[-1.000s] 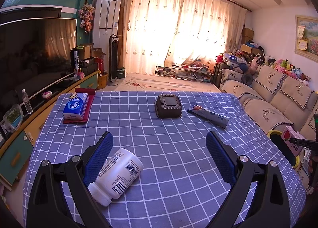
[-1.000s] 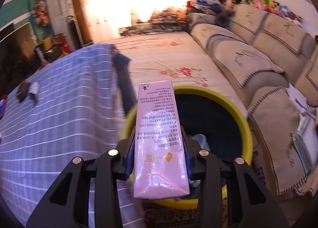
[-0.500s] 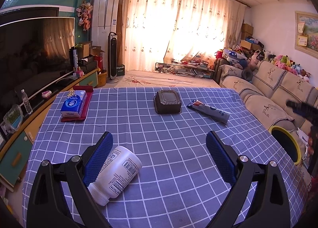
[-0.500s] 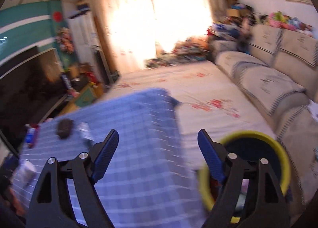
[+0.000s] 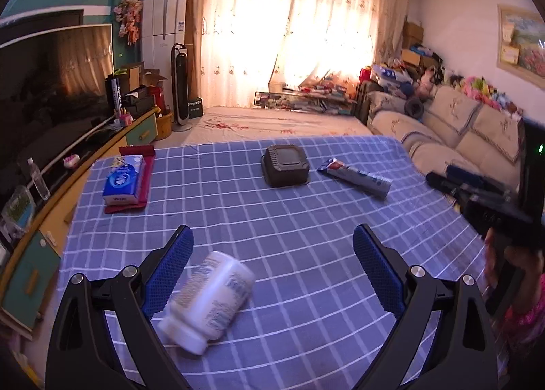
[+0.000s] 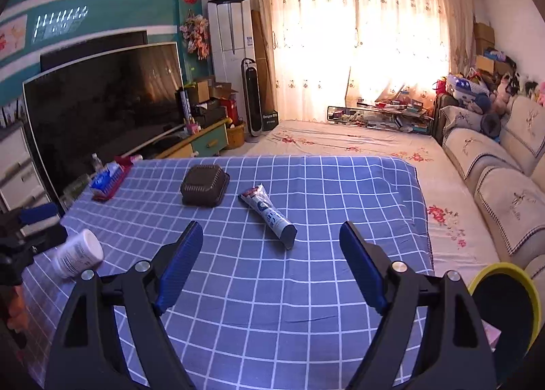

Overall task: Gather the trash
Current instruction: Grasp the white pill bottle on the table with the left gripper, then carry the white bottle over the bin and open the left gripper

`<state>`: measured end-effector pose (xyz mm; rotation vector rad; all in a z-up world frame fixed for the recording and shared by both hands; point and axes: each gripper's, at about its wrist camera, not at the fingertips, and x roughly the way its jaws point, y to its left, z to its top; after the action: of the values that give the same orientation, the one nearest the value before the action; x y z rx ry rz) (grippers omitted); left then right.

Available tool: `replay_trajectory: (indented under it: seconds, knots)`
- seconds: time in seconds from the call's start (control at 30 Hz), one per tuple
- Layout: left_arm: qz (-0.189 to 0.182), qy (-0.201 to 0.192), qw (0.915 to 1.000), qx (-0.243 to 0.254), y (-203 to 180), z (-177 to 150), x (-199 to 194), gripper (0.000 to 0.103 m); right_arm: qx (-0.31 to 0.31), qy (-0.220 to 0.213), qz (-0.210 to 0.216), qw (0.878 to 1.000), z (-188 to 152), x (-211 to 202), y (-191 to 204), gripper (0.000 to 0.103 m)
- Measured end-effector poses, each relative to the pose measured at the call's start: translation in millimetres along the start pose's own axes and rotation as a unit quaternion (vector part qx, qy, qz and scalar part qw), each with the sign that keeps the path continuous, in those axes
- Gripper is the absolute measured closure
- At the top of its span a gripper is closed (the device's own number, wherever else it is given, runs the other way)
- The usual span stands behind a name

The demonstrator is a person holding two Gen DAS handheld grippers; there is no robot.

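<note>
Two fisheye views look across a table covered in a blue and white checked cloth (image 5: 289, 220) in a living room. In the left wrist view, the left gripper (image 5: 272, 264) fills the bottom of the frame with its blue-padded fingers spread wide and nothing held between them. A white plastic bottle (image 5: 207, 301) lies on its side on the cloth at lower left, blurred, just beside the left finger; whether they touch cannot be told. Farther back, near the centre of the frame, a dark square container (image 5: 285, 165) sits upside down, and just to its right lies a squeezed tube (image 5: 354, 177). At left centre a blue tissue pack (image 5: 123, 179) rests on a red flat item (image 5: 144, 179). The right gripper appears as a dark shape at the right edge. In the right wrist view, the right gripper (image 6: 271, 260) occupies the bottom of the frame, its jaws also wide apart and empty, above the cloth. The tube (image 6: 269, 216) lies just ahead of it at centre, the dark container (image 6: 204, 185) to the upper left of the tube, the bottle (image 6: 76, 257) at the left edge. A yellow-rimmed bin (image 6: 504, 291) stands beyond the table at lower right, beside a beige sofa (image 6: 494, 165).
</note>
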<state>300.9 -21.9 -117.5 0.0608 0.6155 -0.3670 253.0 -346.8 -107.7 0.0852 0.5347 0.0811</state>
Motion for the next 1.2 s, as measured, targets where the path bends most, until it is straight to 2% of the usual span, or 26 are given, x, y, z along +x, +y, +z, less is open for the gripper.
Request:
replay_trajectory:
  seconds: [0.1, 0.33, 0.43, 0.53, 0.6, 0.7, 0.8, 0.87, 0.9, 1.03, 1.2]
  knots:
    - [0.007, 0.027, 0.9995, 0.013, 12.1, -7.1, 4.5, 0.010, 0.008, 0.001, 0.005, 1.000, -0.2, -1.1, -2.4, 0.022]
    - [-0.021, 0.068, 0.9974, 0.011, 31.8, -19.6, 21.5, 0.010, 0.006, 0.012, 0.016, 1.000, 0.0, 4.3, 5.1, 0.022]
    - [-0.018, 0.085, 0.9961, 0.019, 29.8, -21.2, 34.3, 0.010, 0.006, 0.016, 0.013, 1.000, -0.4, 6.5, 5.0, 0.022]
    - [-0.014, 0.104, 0.9941, 0.028, 27.5, -24.5, 44.7, 0.022, 0.013, 0.022, 0.015, 1.000, -1.8, 7.3, 1.0, 0.022]
    - [-0.012, 0.112, 0.9931, 0.032, 26.1, -27.2, 48.4, 0.024, 0.018, 0.026, 0.019, 0.999, -1.5, 8.2, -1.0, 0.022]
    - [-0.011, 0.115, 0.9927, 0.036, 25.6, -29.5, 50.1, 0.025, 0.018, 0.028, 0.020, 0.999, -1.9, 8.2, -0.9, 0.022]
    - [-0.004, 0.118, 0.9922, 0.040, 25.6, -29.5, 50.9, 0.032, 0.015, 0.032, 0.024, 0.999, -2.8, 9.4, 1.0, 0.020]
    - [-0.005, 0.123, 0.9917, 0.039, 25.4, -30.5, 52.6, 0.046, 0.013, 0.032, 0.024, 0.999, -2.9, 9.6, 3.0, 0.020]
    - [-0.007, 0.126, 0.9913, 0.038, 26.0, -31.4, 53.4, 0.048, 0.012, 0.032, 0.023, 0.999, -2.9, 9.3, 3.3, 0.020]
    - [0.001, 0.122, 0.9919, 0.036, 22.0, -31.7, 49.6, 0.051, 0.017, 0.028, 0.022, 0.999, -2.4, 7.5, 0.9, 0.020]
    - [-0.007, 0.103, 0.9940, 0.036, 3.6, -23.6, 31.3, 0.053, 0.023, 0.022, 0.015, 0.999, -0.1, 4.2, -3.3, 0.020]
